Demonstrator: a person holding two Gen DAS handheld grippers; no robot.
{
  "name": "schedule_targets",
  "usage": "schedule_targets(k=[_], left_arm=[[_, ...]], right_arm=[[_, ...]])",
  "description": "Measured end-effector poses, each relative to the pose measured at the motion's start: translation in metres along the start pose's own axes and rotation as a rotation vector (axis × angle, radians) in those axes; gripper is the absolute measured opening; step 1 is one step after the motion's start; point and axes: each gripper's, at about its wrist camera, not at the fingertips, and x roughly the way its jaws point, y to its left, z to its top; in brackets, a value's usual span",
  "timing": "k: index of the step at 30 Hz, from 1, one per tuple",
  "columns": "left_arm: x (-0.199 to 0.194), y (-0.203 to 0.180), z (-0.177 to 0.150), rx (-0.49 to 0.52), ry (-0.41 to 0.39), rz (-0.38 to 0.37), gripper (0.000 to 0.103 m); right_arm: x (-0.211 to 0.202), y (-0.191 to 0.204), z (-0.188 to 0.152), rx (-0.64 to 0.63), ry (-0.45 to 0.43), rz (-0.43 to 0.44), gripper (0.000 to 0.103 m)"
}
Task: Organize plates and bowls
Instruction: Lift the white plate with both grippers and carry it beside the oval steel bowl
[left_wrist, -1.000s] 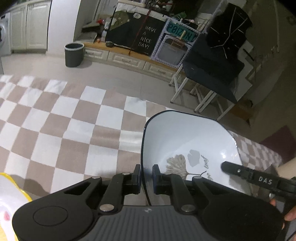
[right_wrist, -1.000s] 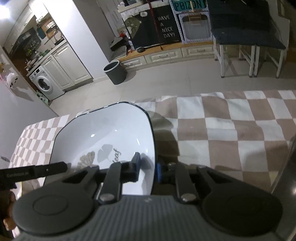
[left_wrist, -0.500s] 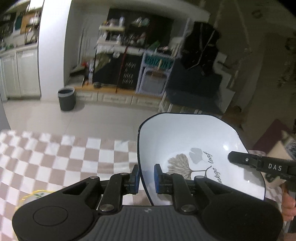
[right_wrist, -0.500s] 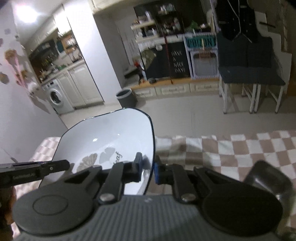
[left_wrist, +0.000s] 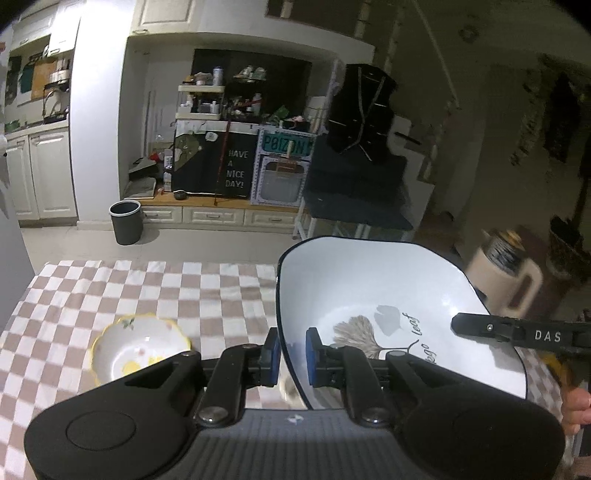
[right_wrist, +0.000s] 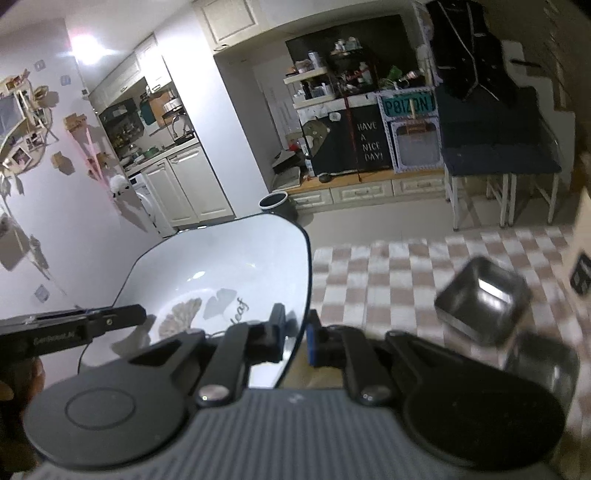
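The white leaf-printed plate (left_wrist: 388, 295) is held above the checkered tablecloth (left_wrist: 166, 288), pinched at nine o'clock by the left gripper (left_wrist: 291, 356) and at three by the right gripper (right_wrist: 296, 339)

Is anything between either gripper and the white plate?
Nothing. The left gripper and the right gripper each clamp an opposite rim of the white plate, pads directly on it, holding it above the checkered cloth.
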Motion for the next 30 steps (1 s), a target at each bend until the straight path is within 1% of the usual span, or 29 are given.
schedule_targets(k=[1, 3, 8, 11, 13, 17, 19, 22, 26, 30], left_arm=[[-0.007, -0.003, -0.007, 0.025, 0.01, 0.003, 0.015], [-0.016, -0.003, -0.022, 0.041, 0.029, -0.001, 0.015], [-0.016, 0.011, -0.062, 0.02, 0.103, -0.016, 0.015], [-0.008, 0.015, -0.088, 0.019, 0.159, -0.02, 0.015], [-0.005, 0.02, -0.106, 0.009, 0.213, -0.032, 0.015], [0.007, 0.025, -0.132, 0.011, 0.306, -0.033, 0.016], [0.013, 0.028, -0.141, 0.002, 0.348, -0.036, 0.016], [0.018, 0.03, -0.147, 0.001, 0.385, -0.042, 0.016], [0.024, 0.035, -0.153, -0.012, 0.424, -0.023, 0.017], [0.032, 0.035, -0.159, 0.007, 0.467, 0.007, 0.017]], right_arm=[[-0.006, 0.001, -0.009, 0.017, 0.006, 0.003, 0.014], [-0.014, 0.002, -0.027, 0.039, 0.025, 0.008, 0.014], [-0.021, 0.009, -0.064, 0.07, 0.106, 0.02, 0.014], [-0.016, 0.01, -0.085, 0.071, 0.17, 0.015, 0.014], [-0.008, 0.01, -0.101, 0.072, 0.224, 0.01, 0.014], [0.011, 0.006, -0.124, 0.086, 0.323, -0.012, 0.015], [0.021, 0.006, -0.129, 0.078, 0.363, -0.022, 0.015], [0.034, 0.006, -0.132, 0.074, 0.407, -0.034, 0.015], [0.051, 0.009, -0.13, 0.077, 0.434, -0.042, 0.015], [0.058, 0.022, -0.142, 0.039, 0.454, -0.053, 0.015]])
